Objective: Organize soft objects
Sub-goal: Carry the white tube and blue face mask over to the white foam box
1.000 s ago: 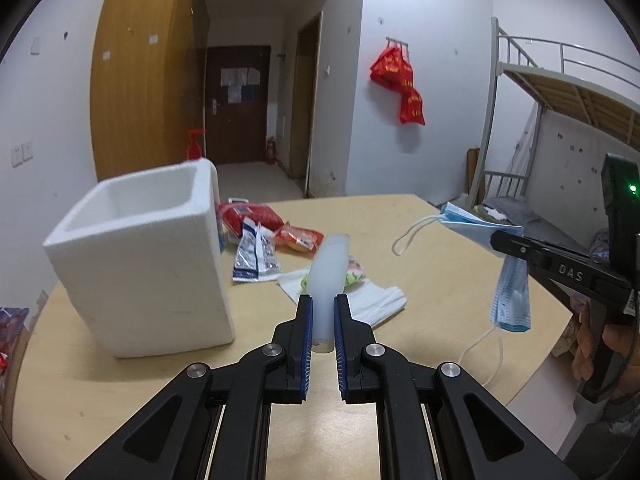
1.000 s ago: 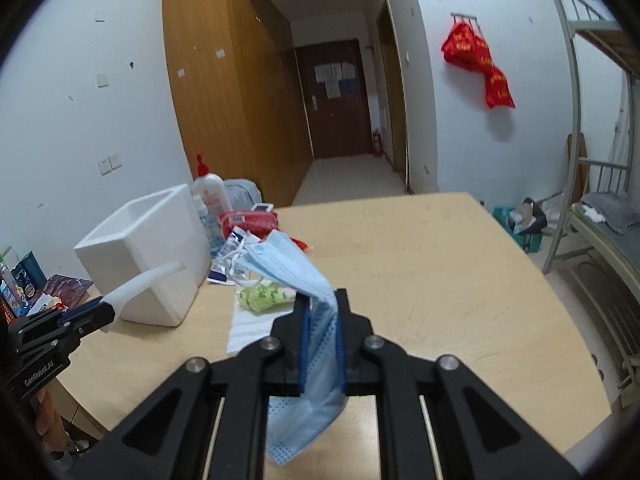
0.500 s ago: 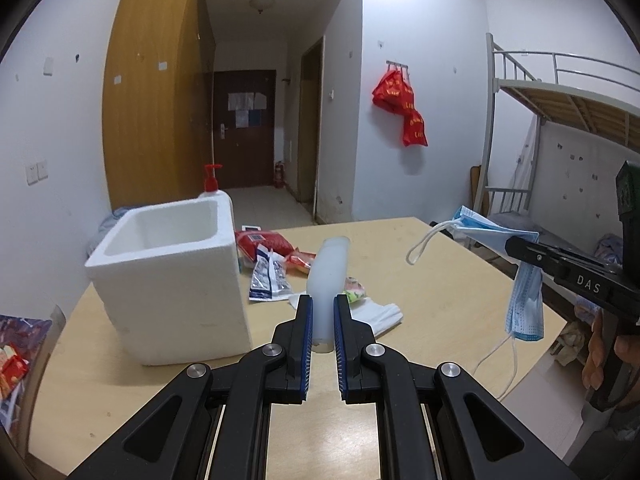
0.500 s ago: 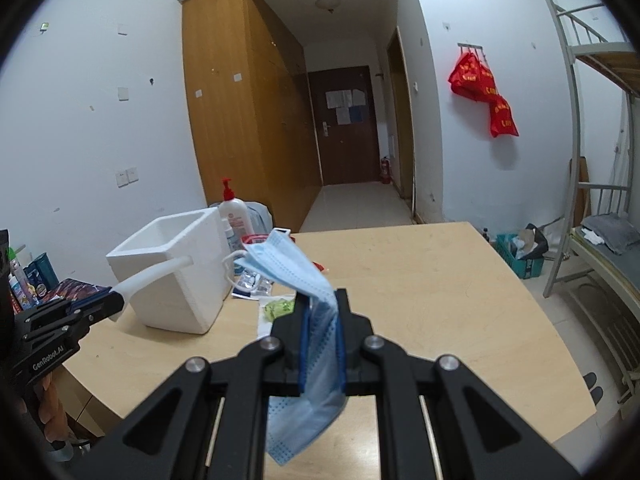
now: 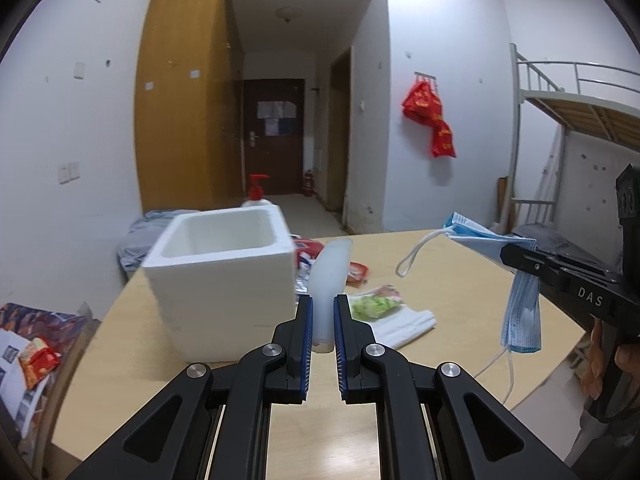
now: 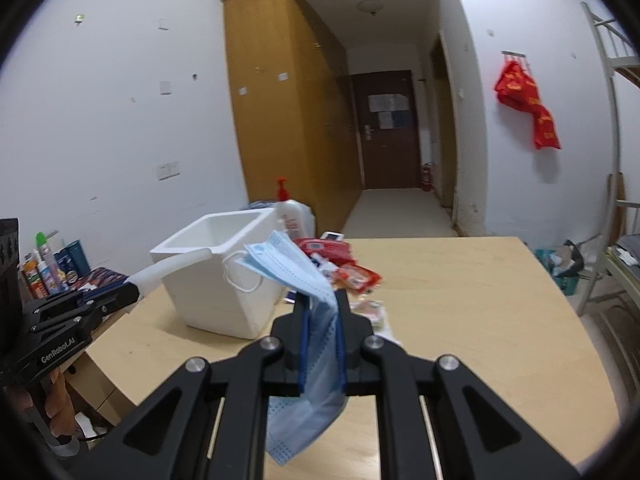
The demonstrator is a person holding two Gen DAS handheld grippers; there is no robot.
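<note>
Compared with one second ago, I see both cameras higher above the table (image 5: 460,264) and farther back, so more of the room is in view; the white foam box (image 5: 224,280) now shows its open inside, and the red pump bottle (image 5: 256,192) stands behind it. What I hold is unchanged in both tools.

My left gripper (image 5: 322,320) is held level, pointing forward over the near edge of the table, and its fingers (image 5: 304,332) are clamped on a pale, translucent soft strip (image 5: 330,276) that sticks out straight ahead, beside the right wall of the box. My right gripper (image 6: 322,328) is at about the same height, to the right of the left one, and it is closed on a blue face mask (image 6: 304,300). The mask hangs down below the fingers and one white ear loop (image 5: 416,252) swings free in the air.

On the table, behind the strip, lie a green snack packet (image 5: 372,300) on a white tissue pack (image 5: 404,324), and some red packets (image 6: 344,268) near the box
</note>
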